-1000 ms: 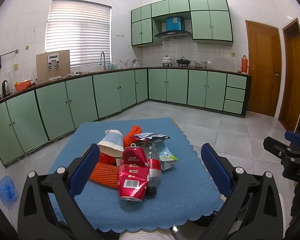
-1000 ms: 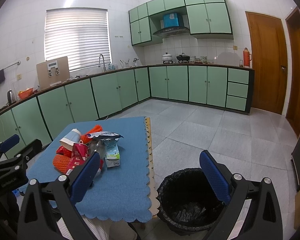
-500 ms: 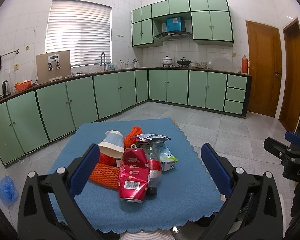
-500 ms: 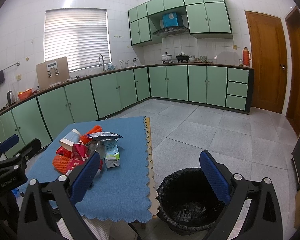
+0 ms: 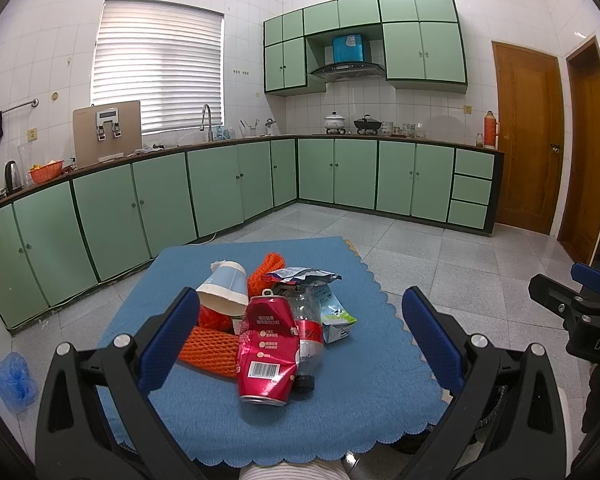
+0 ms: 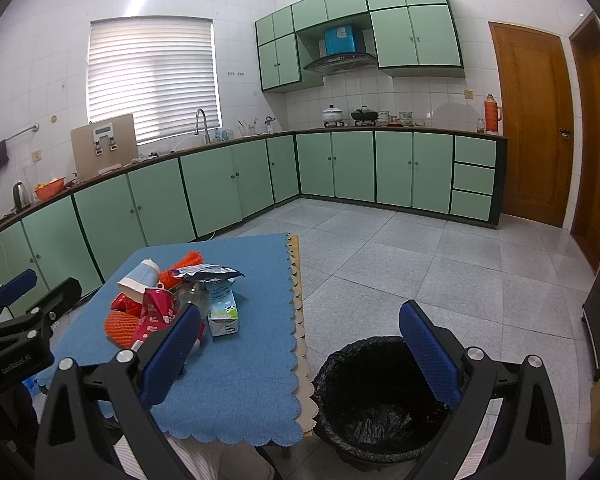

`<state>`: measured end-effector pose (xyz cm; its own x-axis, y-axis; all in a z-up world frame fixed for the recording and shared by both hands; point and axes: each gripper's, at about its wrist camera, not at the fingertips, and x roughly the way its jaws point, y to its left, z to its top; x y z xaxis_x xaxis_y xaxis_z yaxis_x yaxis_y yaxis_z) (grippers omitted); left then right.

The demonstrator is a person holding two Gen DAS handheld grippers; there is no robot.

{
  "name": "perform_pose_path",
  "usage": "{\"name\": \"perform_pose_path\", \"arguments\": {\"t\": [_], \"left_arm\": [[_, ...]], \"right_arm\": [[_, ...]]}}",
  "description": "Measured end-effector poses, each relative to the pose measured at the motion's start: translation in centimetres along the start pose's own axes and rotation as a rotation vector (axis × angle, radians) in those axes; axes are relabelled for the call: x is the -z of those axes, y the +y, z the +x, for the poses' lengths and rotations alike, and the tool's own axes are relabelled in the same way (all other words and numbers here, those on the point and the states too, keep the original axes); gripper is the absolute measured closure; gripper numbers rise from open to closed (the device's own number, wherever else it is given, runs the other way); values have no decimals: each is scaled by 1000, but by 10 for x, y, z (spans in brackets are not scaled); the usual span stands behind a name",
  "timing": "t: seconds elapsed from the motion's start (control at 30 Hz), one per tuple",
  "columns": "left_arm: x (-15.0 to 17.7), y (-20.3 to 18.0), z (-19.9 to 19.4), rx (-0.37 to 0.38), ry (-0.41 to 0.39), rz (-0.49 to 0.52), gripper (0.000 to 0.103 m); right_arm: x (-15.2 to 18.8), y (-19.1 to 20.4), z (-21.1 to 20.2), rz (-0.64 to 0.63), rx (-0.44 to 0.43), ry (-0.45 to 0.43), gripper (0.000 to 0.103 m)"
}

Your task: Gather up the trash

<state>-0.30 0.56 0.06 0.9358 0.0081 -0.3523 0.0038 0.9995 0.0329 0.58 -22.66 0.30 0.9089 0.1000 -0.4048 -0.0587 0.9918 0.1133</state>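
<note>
While both claws hang above the near edge of the bench [image 5: 380, 412], neither one grips anything: the left claw [image 5: 300, 336] is spread wide with its blue pads either side of the trash pile, and the right claw [image 6: 300, 344] is likewise released, its left pad over the blue cloth and its right pad over the bin [image 6: 380, 392].

On the blue scalloped cloth, the trash lies heaped in the middle. A crushed red can [image 5: 268, 356] lies nearest, barcode up, touching a clear plastic bottle [image 5: 306, 328] with a red label and black cap on its right. Behind and left of the can sits a tipped paper cup [image 5: 225, 290], and orange foam netting [image 5: 210, 350] spreads beneath and beside it. A crumpled silver wrapper [image 5: 302, 274] rests on top at the back, and a small milk carton [image 5: 336, 320] lies to the right of the bottle.

The black-lined bin stands on the tiled floor just beside the right edge of the bench, open.
</note>
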Motion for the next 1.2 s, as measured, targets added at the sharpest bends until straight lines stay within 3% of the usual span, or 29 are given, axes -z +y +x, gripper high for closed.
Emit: {"name": "perform_pose_path", "arguments": {"t": [0.97,1.2], "left_arm": [[-4,1,5,-8,11,7,5],[-2,21,18,-44,4,-17,5]], "right_arm": [[1,-2,4,4,7,7,6],[3,2,23,0,13,22,6]]}}
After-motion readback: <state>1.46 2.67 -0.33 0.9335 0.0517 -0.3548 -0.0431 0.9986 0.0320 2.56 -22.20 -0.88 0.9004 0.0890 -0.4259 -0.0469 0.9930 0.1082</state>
